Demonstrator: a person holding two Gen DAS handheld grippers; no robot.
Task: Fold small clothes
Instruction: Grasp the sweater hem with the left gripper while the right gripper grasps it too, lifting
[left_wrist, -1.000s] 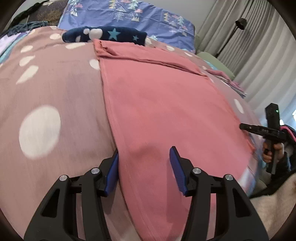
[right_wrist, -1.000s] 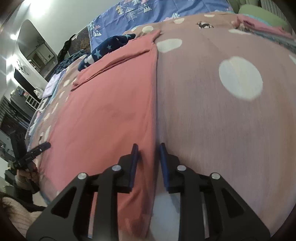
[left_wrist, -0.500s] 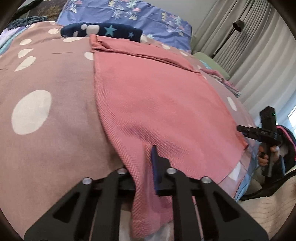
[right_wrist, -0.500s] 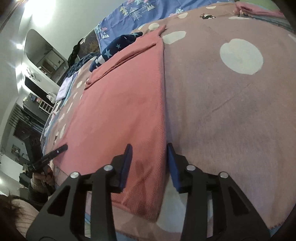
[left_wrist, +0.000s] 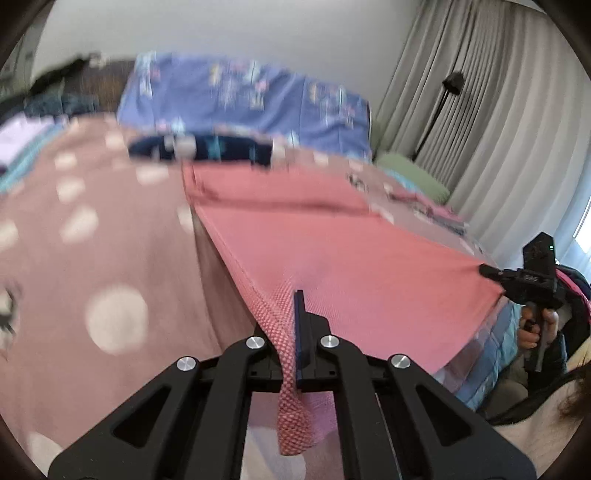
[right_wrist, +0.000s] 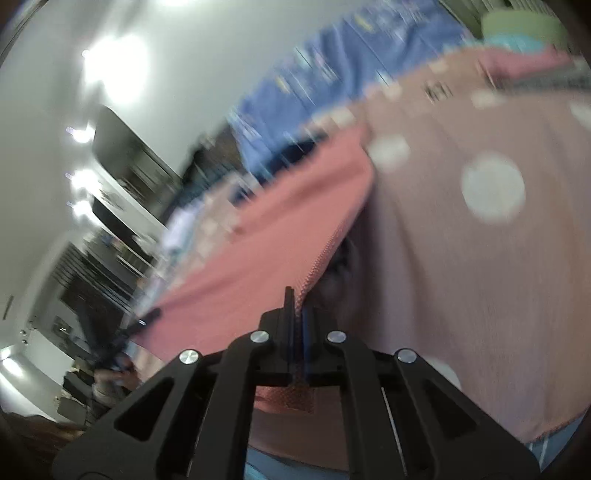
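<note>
A salmon-pink garment (left_wrist: 332, 258) lies spread on the bed, its near edge lifted off the cover. My left gripper (left_wrist: 291, 314) is shut on its near left corner, and cloth hangs down between the fingers. My right gripper (right_wrist: 297, 299) is shut on the near right corner of the pink garment (right_wrist: 266, 266). Each gripper shows in the other's view: the right one at the far right (left_wrist: 491, 275), the left one at the lower left (right_wrist: 147, 317). The cloth is stretched taut between them. Both views are blurred.
The bed cover (left_wrist: 92, 266) is dusty pink with white dots. A navy star-print garment (left_wrist: 199, 151) and a blue patterned pillow (left_wrist: 243, 99) lie at the far end. Folded clothes (left_wrist: 432, 210) sit at the right, by grey curtains (left_wrist: 498, 129) and a floor lamp (left_wrist: 443, 96).
Both grippers have closed on the garment's near corners and risen, lifting the near edge off the bed and pulling it taut. The right gripper was still open half a second ago.
</note>
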